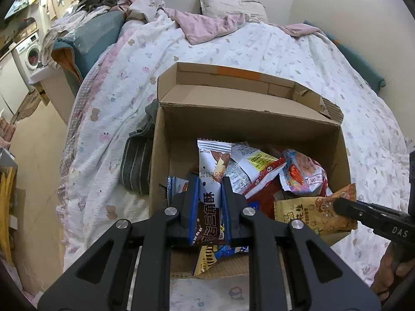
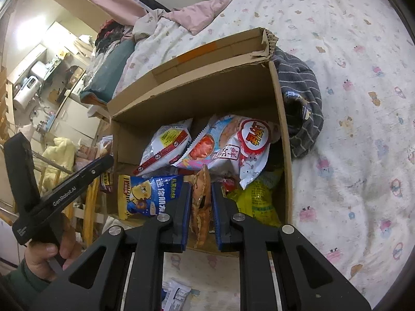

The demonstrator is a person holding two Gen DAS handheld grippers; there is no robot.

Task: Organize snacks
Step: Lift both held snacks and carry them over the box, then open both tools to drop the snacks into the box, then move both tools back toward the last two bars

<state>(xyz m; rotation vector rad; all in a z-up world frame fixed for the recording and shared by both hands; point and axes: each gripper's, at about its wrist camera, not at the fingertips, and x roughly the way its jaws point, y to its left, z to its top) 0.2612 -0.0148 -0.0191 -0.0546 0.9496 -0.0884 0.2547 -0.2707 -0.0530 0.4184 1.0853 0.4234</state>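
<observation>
An open cardboard box [image 1: 249,127] [image 2: 197,96] on the bed holds several snack packets. My left gripper [image 1: 209,181] is shut on a white, blue and brown chocolate wafer packet [image 1: 211,171], held upright over the box's near left part. My right gripper [image 2: 201,185] is shut on a tan, orange-printed snack packet [image 2: 201,202], gripped edge-on above the box's near side. In the left wrist view that tan packet [image 1: 315,213] hangs from the right gripper's finger [image 1: 363,211]. Red-and-white [image 2: 166,146], pink [image 2: 228,140], blue [image 2: 145,194] and yellow [image 2: 256,199] packets lie inside.
A dark striped garment [image 2: 301,96] [image 1: 137,163] lies against the box's side. The flower-print bedsheet [image 1: 259,49] surrounds the box, with a pink blanket [image 1: 207,26] and a pillow beyond it. A white packet [image 2: 176,295] lies on the sheet near me. A person's hand [image 2: 49,251] holds the left gripper's handle.
</observation>
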